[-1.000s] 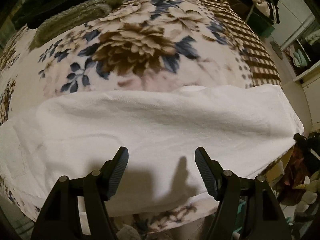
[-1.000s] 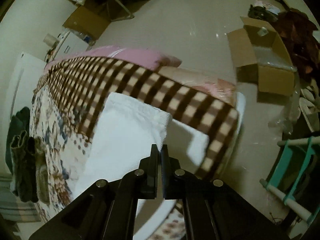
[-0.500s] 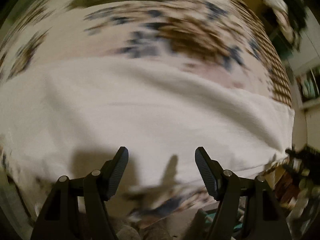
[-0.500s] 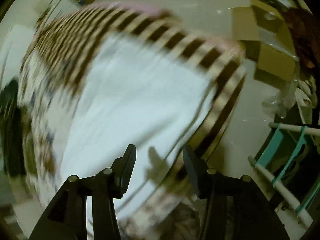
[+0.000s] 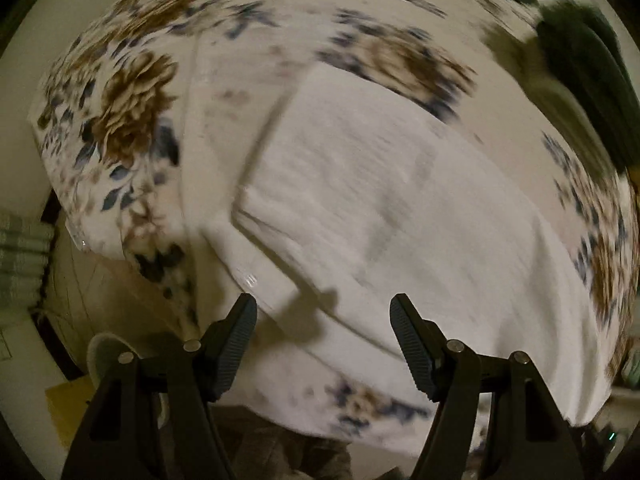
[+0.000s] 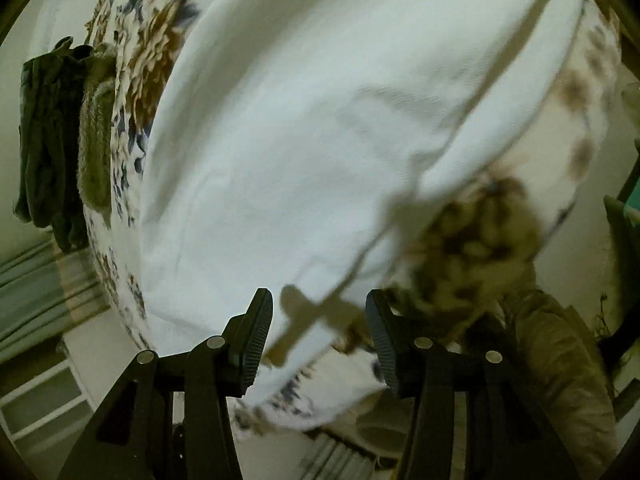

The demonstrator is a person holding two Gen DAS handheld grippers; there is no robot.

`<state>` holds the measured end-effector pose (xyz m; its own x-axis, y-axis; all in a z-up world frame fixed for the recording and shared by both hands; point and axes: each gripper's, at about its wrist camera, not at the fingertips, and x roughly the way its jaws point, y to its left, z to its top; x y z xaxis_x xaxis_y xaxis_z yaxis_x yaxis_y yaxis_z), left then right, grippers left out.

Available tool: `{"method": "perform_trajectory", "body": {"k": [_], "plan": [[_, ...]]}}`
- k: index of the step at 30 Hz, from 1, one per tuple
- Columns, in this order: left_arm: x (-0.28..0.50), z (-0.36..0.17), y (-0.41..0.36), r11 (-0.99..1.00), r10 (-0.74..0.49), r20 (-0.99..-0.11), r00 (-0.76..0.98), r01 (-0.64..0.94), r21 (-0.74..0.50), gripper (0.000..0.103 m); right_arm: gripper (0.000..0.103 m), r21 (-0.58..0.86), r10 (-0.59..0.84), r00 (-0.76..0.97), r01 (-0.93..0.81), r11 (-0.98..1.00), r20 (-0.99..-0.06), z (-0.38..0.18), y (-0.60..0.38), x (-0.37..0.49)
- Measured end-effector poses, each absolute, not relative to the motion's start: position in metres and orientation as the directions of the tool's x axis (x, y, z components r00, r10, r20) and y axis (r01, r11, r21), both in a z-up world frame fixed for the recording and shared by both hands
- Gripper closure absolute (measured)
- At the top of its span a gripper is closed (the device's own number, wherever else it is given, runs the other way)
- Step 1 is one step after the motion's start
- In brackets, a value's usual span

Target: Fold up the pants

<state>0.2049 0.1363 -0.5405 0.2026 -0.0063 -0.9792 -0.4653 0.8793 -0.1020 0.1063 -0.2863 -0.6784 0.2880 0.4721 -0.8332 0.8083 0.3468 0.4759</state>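
Blurring from motion softens both views, so the weave and seams of the white pants [image 5: 392, 208] are hard to make out and no label or writing can be read anywhere. In the left wrist view the pants lie folded on the floral blanket [image 5: 132, 120] of the bed, their far end cut off at the picture's right edge; the left claw [image 5: 323, 344] hangs open over their near edge, gripping nothing. In the right wrist view the pants [image 6: 304, 128] fill most of the picture, a dark green garment [image 6: 44, 136] lying beyond their left side; the right claw [image 6: 319, 336] stands open and empty above their hem. A second ago that claw was closed, and both have since swung to new angles.
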Motion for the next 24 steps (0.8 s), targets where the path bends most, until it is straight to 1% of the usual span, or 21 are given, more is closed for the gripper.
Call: {"method": "perform_trajectory", "body": {"k": [2,3,4,5,6,7,8,9,11,14,17,21,24], "plan": [[0.211,-0.553,0.153,0.857,-0.015,-0.98,0.198,-0.502,-0.115,0.036,0.063,0.478,0.432,0.312,0.804,0.355,-0.846,-0.678,-0.272,0.111],[0.215,-0.56,0.161,0.846,-0.035,-0.981,0.193,-0.516,-0.132,0.036,0.076,0.475,0.415,0.318,0.803,0.36,-0.853,-0.677,-0.268,0.114],[0.219,-0.568,0.17,0.832,-0.059,-0.98,0.189,-0.533,-0.153,0.036,0.085,0.466,0.398,0.317,0.805,0.368,-0.861,-0.678,-0.268,0.12],[0.221,-0.573,0.177,0.821,-0.076,-0.978,0.192,-0.544,-0.171,0.044,0.086,0.461,0.378,0.321,0.803,0.377,-0.868,-0.675,-0.265,0.124],[0.223,-0.578,0.181,0.81,-0.094,-0.975,0.2,-0.554,-0.191,0.063,0.089,0.455,0.356,0.325,0.799,0.392,-0.876,-0.671,-0.261,0.126],[0.224,-0.583,0.185,0.793,-0.121,-0.969,0.214,-0.567,-0.224,0.074,0.091,0.448,0.343,0.322,0.798,0.402,-0.882,-0.668,-0.265,0.133],[0.223,-0.582,0.188,0.782,-0.122,-0.966,0.228,-0.577,-0.235,0.08,0.092,0.438,0.33,0.317,0.795,0.418,-0.889,-0.664,-0.265,0.132],[0.222,-0.581,0.191,0.777,-0.131,-0.958,0.254,-0.574,-0.259,0.088,0.094,0.434,0.319,0.316,0.793,0.428,-0.893,-0.659,-0.27,0.128],[0.22,-0.571,0.189,0.799,-0.119,-0.949,0.291,-0.54,-0.266,0.092,0.096,0.42,0.298,0.311,0.789,0.449,-0.903,-0.652,-0.266,0.134],[0.207,-0.549,0.19,0.822,-0.116,-0.933,0.341,-0.495,-0.283,0.093,0.098,0.397,0.271,0.298,0.783,0.479,-0.915,-0.639,-0.265,0.136],[0.197,-0.533,0.201,0.807,-0.138,-0.928,0.345,-0.504,-0.307,0.093,0.099,0.374,0.247,0.284,0.773,0.512,-0.926,-0.624,-0.264,0.129],[0.19,-0.529,0.213,0.808,-0.159,-0.935,0.318,-0.502,-0.309,0.093,0.099,0.359,0.246,0.266,0.775,0.52,-0.932,-0.616,-0.266,0.115],[0.187,-0.54,0.209,0.825,-0.151,-0.945,0.29,-0.49,-0.282,0.093,0.099,0.324,0.238,0.229,0.776,0.541,-0.944,-0.626,-0.264,0.108]]}}
